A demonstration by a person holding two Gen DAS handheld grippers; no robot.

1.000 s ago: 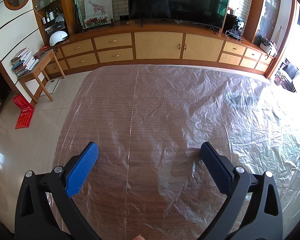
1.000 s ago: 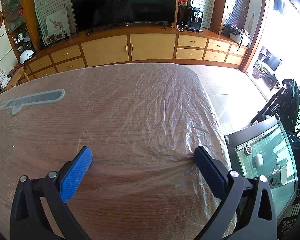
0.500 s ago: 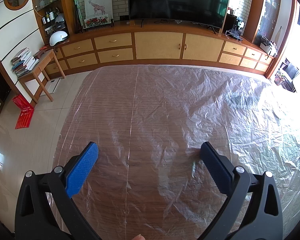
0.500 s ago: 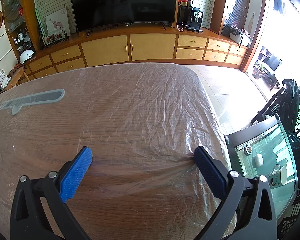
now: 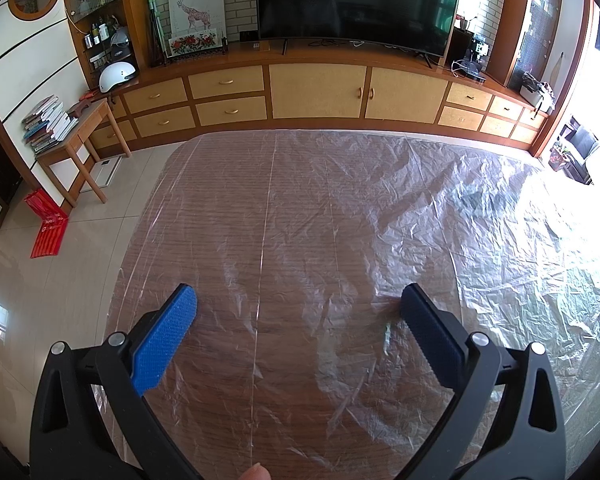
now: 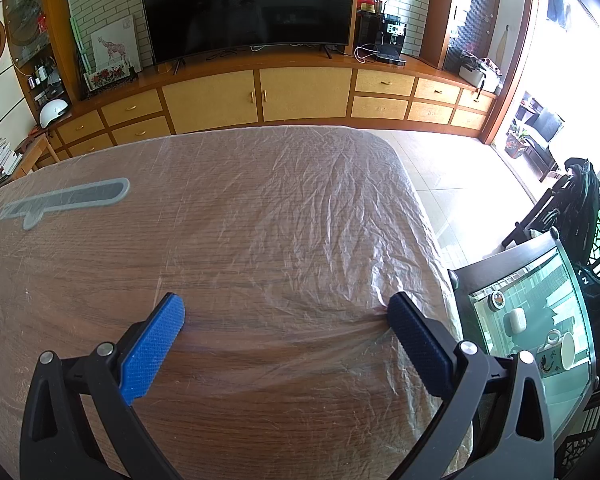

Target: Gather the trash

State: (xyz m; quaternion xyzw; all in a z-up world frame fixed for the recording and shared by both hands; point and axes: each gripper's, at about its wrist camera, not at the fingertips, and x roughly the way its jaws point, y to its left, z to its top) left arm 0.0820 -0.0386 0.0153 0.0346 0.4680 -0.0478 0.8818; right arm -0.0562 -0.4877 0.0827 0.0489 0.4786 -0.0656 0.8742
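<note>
**Both grippers spread wide over the film-covered table**

The only thing on the table that could pass for trash is the crinkled clear plastic sheet (image 5: 380, 220) spread across the whole wooden table (image 6: 260, 420); whether it is the item to collect cannot be told, and no loose piece of litter shows in either view. A grey elongated shape (image 6: 68, 200) lies flat under the film toward the far left of the right wrist view; what it is stays unclear.

The left gripper (image 5: 298, 304) hangs above the film with its blue-padded fingers (image 5: 164, 340) far apart and nothing between them. The right gripper (image 6: 286, 312) is likewise spread wide and holds nothing; its right fingertip sits near the table's right edge, where the film bunches into folds.

Beyond the table stand a long wooden cabinet (image 5: 316, 92) with a dark television (image 5: 352, 0) on it, a white helmet (image 5: 116, 74) at its left end, and a glass-topped side table (image 6: 540, 320) bearing cups at the right.
</note>
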